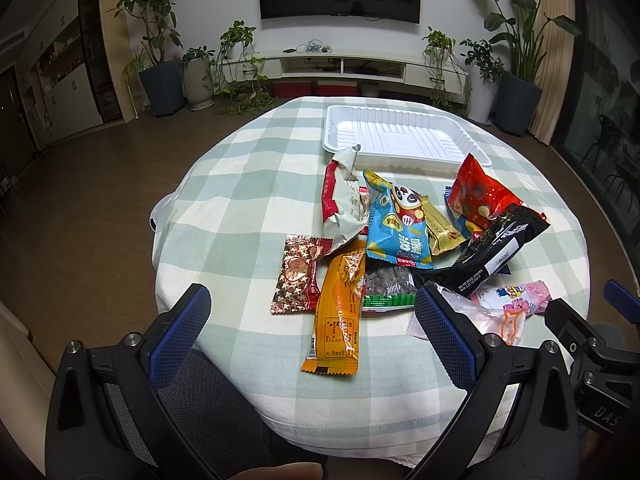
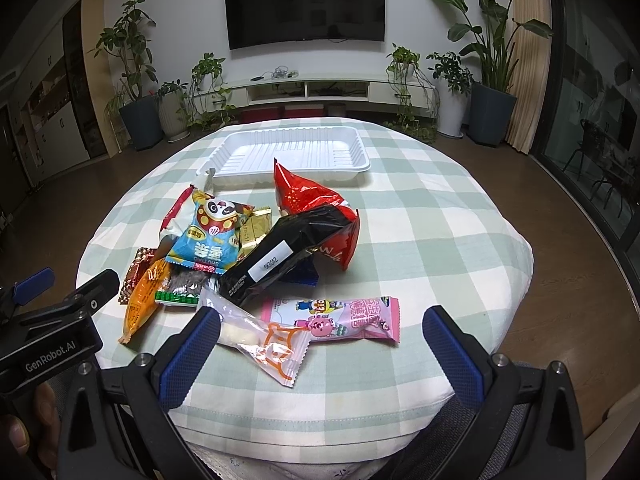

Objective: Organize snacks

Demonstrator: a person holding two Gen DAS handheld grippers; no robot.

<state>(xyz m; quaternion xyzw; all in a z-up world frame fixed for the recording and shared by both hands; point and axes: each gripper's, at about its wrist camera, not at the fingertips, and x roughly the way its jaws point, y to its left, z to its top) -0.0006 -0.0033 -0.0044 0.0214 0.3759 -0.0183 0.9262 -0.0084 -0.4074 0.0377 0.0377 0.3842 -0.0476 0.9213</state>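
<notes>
While both the left gripper [image 1: 312,320] and right gripper [image 2: 320,340] hover spread wide and empty over the table's near edge, the snack packets [image 2: 248,256] lie heaped mid-table, the white tray [image 2: 292,152] bare toward its far edge.

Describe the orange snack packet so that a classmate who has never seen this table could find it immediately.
Start at the white tray at the table's far side, then come down through the snack pile to its near left edge. The orange packet lies there lengthwise, the only long plain orange wrapper, beside a brown heart-printed packet.
</notes>
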